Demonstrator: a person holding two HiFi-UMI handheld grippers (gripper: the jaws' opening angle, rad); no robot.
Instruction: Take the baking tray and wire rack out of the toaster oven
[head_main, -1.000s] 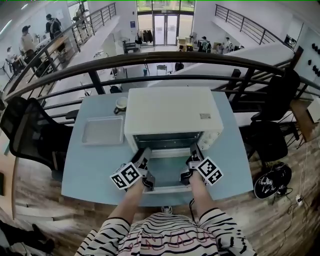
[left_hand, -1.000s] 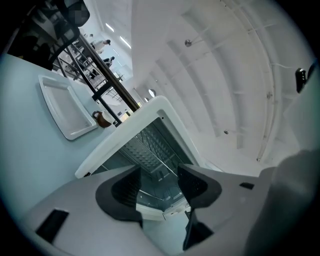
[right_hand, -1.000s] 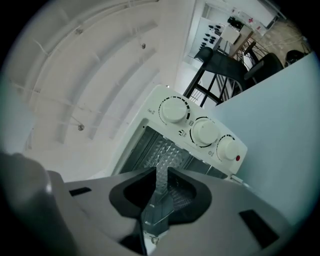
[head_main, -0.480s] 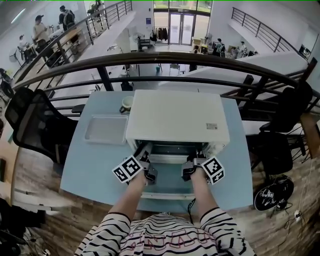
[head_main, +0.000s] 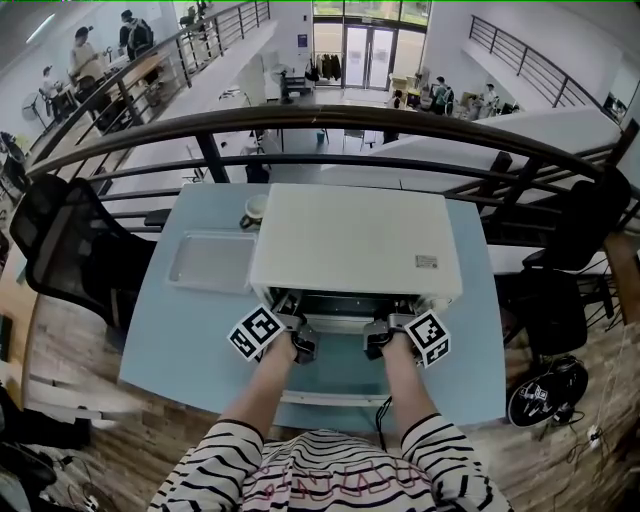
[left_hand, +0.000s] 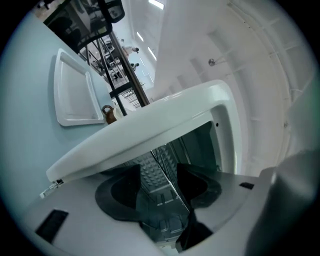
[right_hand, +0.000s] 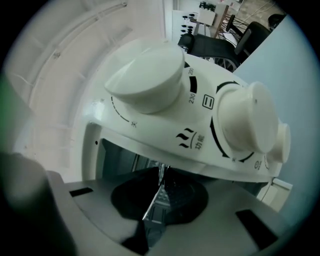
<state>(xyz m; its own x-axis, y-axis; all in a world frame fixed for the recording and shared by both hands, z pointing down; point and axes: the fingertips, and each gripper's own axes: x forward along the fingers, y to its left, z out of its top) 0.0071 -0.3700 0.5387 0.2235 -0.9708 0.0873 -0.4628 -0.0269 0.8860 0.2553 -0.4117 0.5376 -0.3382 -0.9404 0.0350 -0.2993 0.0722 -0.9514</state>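
On toaster oven (right_hand: 150, 135) panel: "200", "230" beside large knob (right_hand: 145, 75); "功能" under wavy sign; "关" by dial arc.

The blue table (head_main: 150, 340) bears the toaster oven (head_main: 355, 235), a tray (head_main: 208, 262) and a cup (head_main: 253, 209).

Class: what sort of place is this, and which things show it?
Probably an open-plan office or lab mezzanine: a railing overlooks a lower hall with people at desks, office chairs stand nearby, and a toaster oven sits on a worktable.
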